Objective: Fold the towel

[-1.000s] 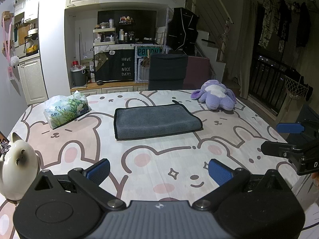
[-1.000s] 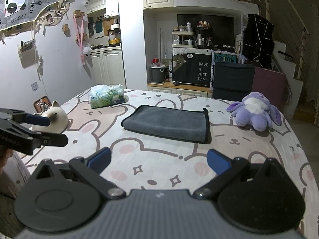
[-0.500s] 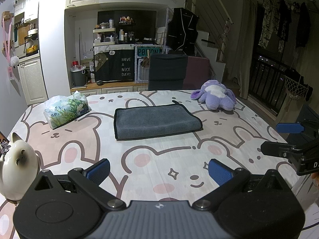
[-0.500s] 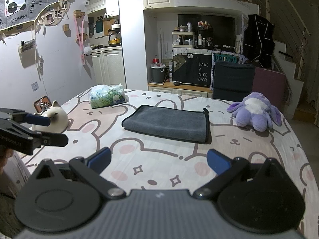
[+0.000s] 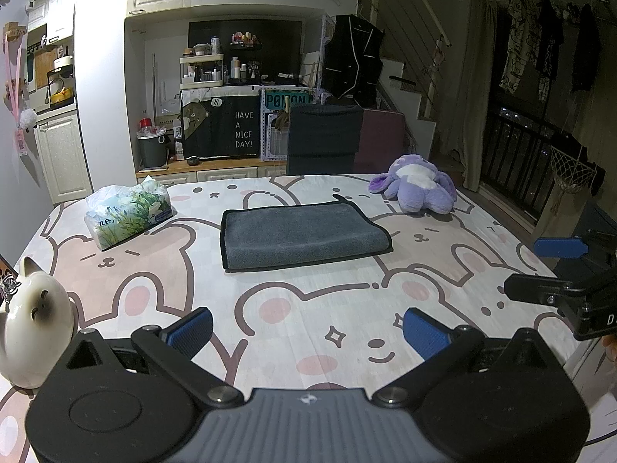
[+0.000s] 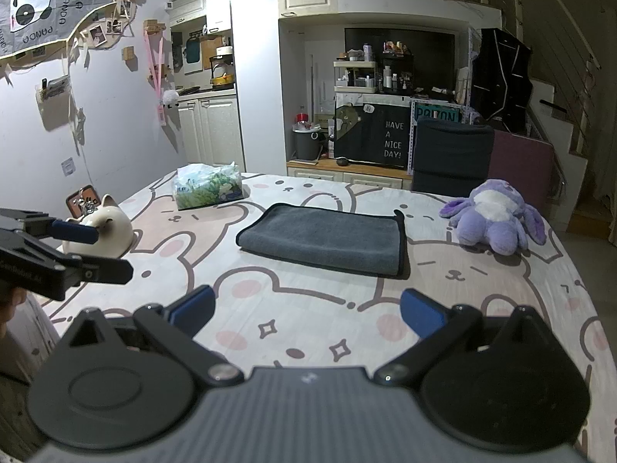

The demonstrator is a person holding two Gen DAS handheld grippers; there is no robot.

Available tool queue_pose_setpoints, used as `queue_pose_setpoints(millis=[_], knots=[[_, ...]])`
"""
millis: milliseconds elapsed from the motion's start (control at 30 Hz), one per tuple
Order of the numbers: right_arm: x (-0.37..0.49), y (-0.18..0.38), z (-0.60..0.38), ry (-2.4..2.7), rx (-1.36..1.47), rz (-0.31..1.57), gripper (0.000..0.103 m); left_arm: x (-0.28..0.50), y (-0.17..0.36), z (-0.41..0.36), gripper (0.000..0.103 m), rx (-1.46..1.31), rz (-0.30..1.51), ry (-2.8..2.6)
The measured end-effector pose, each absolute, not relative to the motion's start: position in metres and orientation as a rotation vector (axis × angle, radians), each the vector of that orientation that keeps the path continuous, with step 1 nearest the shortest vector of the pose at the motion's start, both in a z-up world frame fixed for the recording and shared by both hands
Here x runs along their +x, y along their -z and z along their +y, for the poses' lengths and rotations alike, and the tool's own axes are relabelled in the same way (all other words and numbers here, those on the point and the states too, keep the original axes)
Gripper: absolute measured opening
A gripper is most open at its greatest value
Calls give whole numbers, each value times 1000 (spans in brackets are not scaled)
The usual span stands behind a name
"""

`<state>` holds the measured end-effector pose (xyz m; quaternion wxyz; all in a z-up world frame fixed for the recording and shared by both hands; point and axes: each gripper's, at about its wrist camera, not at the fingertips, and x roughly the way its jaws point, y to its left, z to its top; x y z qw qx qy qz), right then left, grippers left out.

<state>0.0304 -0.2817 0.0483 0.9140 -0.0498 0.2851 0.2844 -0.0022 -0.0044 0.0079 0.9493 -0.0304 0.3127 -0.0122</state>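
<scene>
at twelve o'clock on the bear-print table [image 5: 308, 301] the grey towel [image 5: 300, 233] lies folded flat, untouched, while the left gripper [image 5: 306, 330] and right gripper [image 6: 306, 314] hover near the six o'clock edge, both spread wide, holding nothing.

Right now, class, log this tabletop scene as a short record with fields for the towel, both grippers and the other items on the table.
towel: grey towel with black trim, folded, flat near the table's middle
left gripper: jaws open, holding nothing, short of the towel
right gripper: jaws open, holding nothing, short of the towel
left of towel: tissue pack
right of towel: purple plush toy
near left edge: cat figurine
surface: bear-print tablecloth
</scene>
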Motion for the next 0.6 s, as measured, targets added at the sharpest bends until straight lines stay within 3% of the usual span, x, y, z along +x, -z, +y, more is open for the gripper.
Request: queue_pose_setpoints(millis=[600], knots=[[30, -48, -282, -586, -103, 587, 103, -1, -10, -5, 103, -63, 640, 19]])
